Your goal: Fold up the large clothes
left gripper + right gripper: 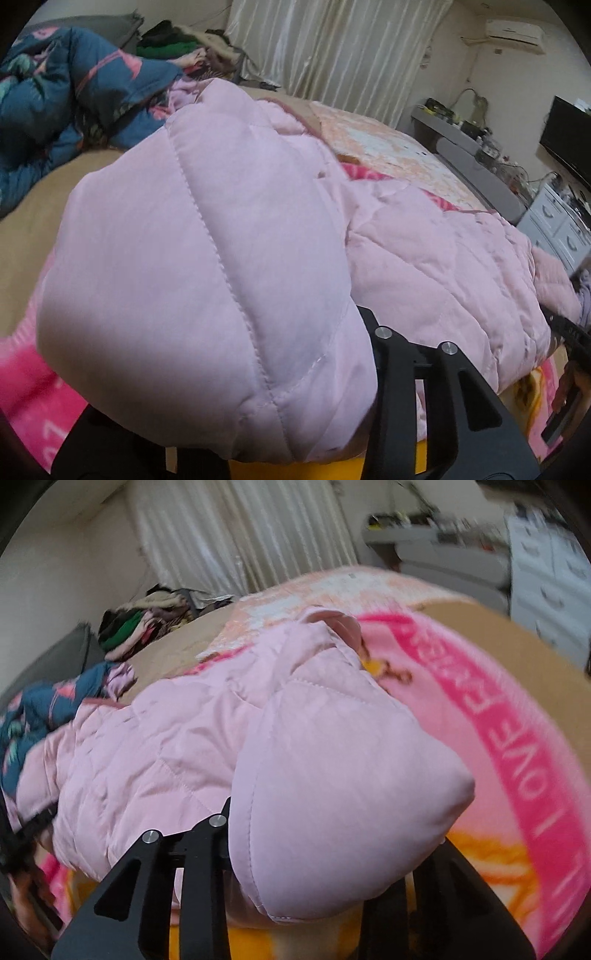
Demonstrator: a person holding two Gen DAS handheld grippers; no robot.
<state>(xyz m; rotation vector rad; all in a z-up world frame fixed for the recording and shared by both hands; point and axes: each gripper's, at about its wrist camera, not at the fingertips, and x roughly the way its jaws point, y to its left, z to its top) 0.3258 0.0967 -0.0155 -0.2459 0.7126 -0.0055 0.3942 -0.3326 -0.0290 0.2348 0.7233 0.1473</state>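
A pink quilted jacket (424,254) lies across the bed on a pink blanket (517,760) with lettering. In the left wrist view a puffed fold of the jacket bulges up between the fingers of my left gripper (236,369), which is shut on it; only the right finger (391,354) shows, the other is under cloth. In the right wrist view my right gripper (332,830) is shut on another fold of the jacket (343,775), raised off the blanket, with a black finger (207,834) on its left. The right gripper's tip (569,332) also shows at the jacket's far end.
A blue patterned quilt (55,96) is heaped at the far left of the bed, with a pile of clothes (173,44) behind it. Curtains (332,48) hang along the back wall. A TV (569,136), a cluttered desk (454,129) and white drawers (561,221) stand to the right.
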